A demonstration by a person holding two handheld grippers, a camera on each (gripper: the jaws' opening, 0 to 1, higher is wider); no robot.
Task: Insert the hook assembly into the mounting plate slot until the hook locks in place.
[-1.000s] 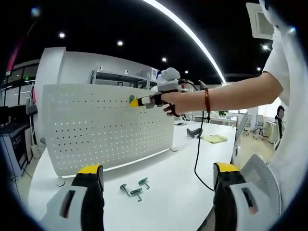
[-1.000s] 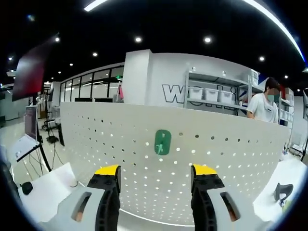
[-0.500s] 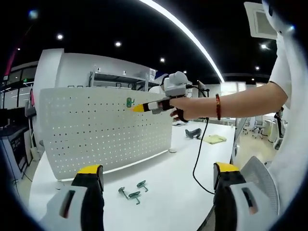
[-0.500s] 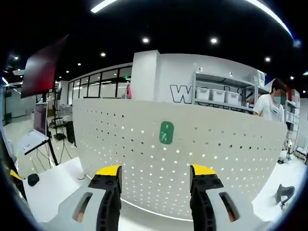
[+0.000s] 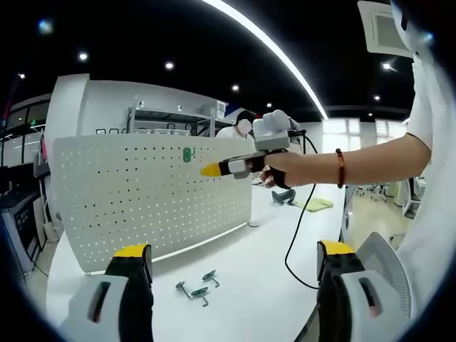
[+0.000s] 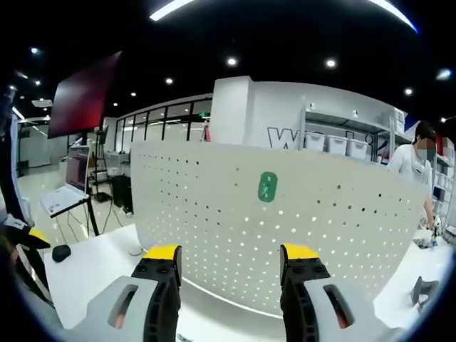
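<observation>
Hook (image 6: 268, 188), a small green one, sits on the face of the white pegboard (image 6: 235, 228) near its top edge, straight ahead of the right claw (image 6: 229, 260), whose two yellow-tipped jaws stand apart with nothing between them and short of the board. From the left gripper view the same green hook (image 5: 187, 154) shows high on the pegboard (image 5: 142, 199), and the right claw (image 5: 211, 170) is held out in a hand (image 5: 281, 169) with its yellow tip just off the board, to the right of the hook and a little below it. The left claw (image 5: 235, 256) is released too, jaws wide apart and holding nothing, over the white table (image 5: 249, 285). Three more green hooks (image 5: 195, 288) lie loose on the table in front of the upright board. A black cable (image 5: 293, 235) hangs from the right claw down toward the table edge
</observation>
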